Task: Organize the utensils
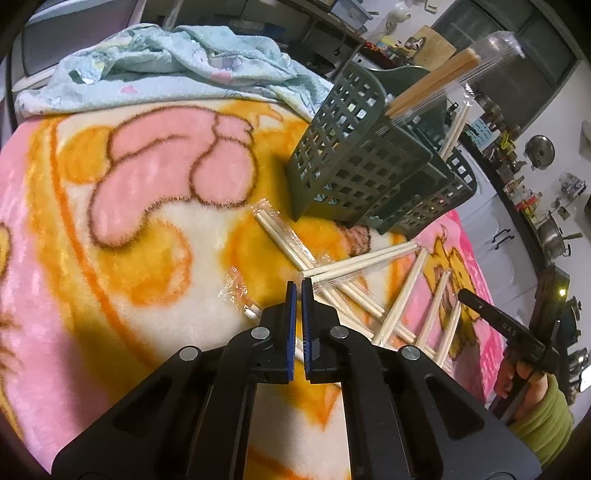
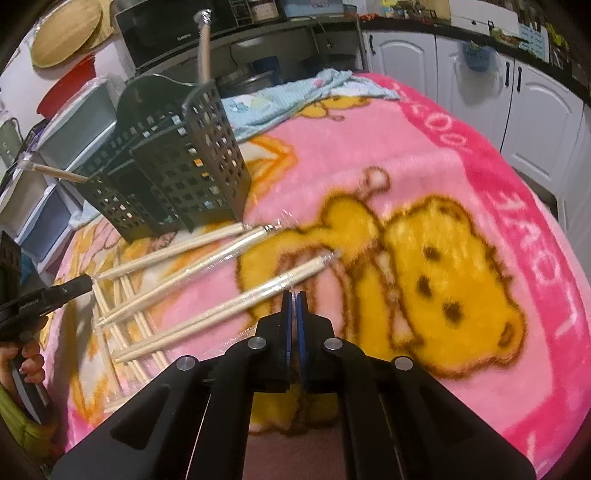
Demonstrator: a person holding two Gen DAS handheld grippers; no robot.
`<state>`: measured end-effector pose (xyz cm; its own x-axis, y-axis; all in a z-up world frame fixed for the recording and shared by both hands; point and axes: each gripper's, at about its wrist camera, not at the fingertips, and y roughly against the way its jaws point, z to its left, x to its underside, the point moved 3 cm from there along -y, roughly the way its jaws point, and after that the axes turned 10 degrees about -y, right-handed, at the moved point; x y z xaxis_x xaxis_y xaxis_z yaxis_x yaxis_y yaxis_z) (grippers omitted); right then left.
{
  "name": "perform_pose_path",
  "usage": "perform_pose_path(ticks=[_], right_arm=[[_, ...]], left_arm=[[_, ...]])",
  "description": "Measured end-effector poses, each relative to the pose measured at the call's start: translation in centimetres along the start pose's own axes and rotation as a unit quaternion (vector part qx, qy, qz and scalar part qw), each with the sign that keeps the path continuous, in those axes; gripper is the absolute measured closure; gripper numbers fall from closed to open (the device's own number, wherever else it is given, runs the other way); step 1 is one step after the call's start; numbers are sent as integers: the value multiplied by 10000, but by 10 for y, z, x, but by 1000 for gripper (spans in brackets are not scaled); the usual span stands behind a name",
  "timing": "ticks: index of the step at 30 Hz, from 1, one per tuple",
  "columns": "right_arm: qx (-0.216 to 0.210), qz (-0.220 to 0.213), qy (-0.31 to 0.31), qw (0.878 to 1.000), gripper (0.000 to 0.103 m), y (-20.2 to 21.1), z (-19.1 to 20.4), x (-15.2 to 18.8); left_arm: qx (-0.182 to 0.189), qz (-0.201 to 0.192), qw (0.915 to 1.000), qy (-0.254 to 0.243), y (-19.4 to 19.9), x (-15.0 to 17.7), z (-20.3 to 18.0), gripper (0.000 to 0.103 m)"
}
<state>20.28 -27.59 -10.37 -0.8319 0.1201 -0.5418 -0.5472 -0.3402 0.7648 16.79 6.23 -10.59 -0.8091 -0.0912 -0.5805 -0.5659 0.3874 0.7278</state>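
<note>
A dark green grid caddy (image 1: 354, 158) (image 2: 177, 166) stands on a pink and yellow cartoon blanket (image 1: 110, 184) (image 2: 461, 184). Wrapped chopsticks (image 1: 432, 83) (image 2: 203, 48) stick up out of it. Several more wrapped chopstick pairs (image 1: 354, 266) (image 2: 221, 314) lie crossed on the blanket in front of the caddy. My left gripper (image 1: 298, 286) is shut just short of the nearest pairs, with nothing seen between its tips. My right gripper (image 2: 294, 295) is shut beside the end of one pair and holds nothing. Each gripper shows at the edge of the other's view.
A crumpled light blue cloth (image 1: 166, 62) (image 2: 295, 92) lies on the far side of the blanket. A torn clear wrapper (image 1: 236, 291) lies left of my left gripper. A counter with pots (image 1: 546, 229), white cabinets (image 2: 443, 74) and a microwave (image 2: 166, 33) surround the blanket.
</note>
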Motion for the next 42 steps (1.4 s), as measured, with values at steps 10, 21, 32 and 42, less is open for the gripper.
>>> perform_pose_path(ticks=[10,21,32,42], right_arm=[[-89,-258,241,9993,101,17,19,-5],[-497,-758,558,9943,101,60,53,-18],[-995,-1163,917,9840,101,103,95,-32],[-1274,-1430,1243,9736,101,128,127,-42]], left_arm=[[14,15,9999,164,4,2,13,102],[35,260,9993,269,-12,3,14,99],[134,360,9989,277,-21,1,12,95],[176,148,9997,128,-2,-3,7,101]])
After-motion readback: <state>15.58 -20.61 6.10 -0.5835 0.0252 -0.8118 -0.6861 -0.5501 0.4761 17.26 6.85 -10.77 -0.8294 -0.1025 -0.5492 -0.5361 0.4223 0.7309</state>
